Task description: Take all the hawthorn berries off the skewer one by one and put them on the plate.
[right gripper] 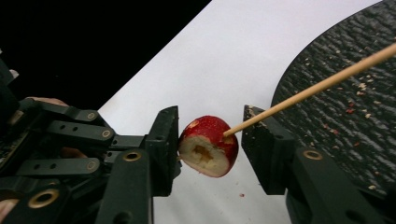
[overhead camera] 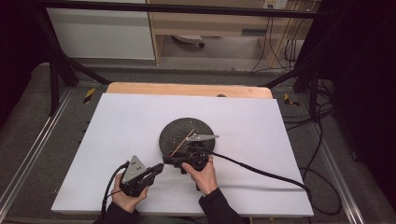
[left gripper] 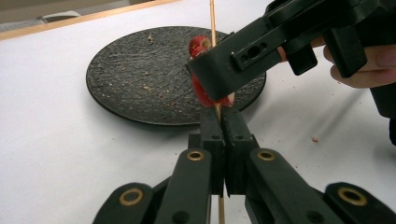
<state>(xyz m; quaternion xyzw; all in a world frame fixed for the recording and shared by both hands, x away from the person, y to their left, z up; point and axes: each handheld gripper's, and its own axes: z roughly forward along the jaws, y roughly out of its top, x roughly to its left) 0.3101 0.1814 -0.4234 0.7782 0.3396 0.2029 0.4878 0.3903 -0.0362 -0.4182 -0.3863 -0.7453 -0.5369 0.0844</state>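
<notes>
High view: your left tongs [overhead camera: 158,169] sit just off the near edge of the dark round plate [overhead camera: 175,128] on the white surface [overhead camera: 116,126], and your right tongs [overhead camera: 189,150] hang over that plate's near rim. From the left gripper view, your left tongs [left gripper: 224,121] are pressed together on the thin wooden skewer [left gripper: 213,21], which runs up over the plate. A red fruit piece [left gripper: 200,45] sits on that skewer above the plate's near edge. From the right gripper view, your right tongs [right gripper: 210,140] stand on either side of the red fruit piece [right gripper: 208,144]; one jaw touches it, and the other stands just clear beside the skewer [right gripper: 317,84], so the fruit is not yet pinched.
</notes>
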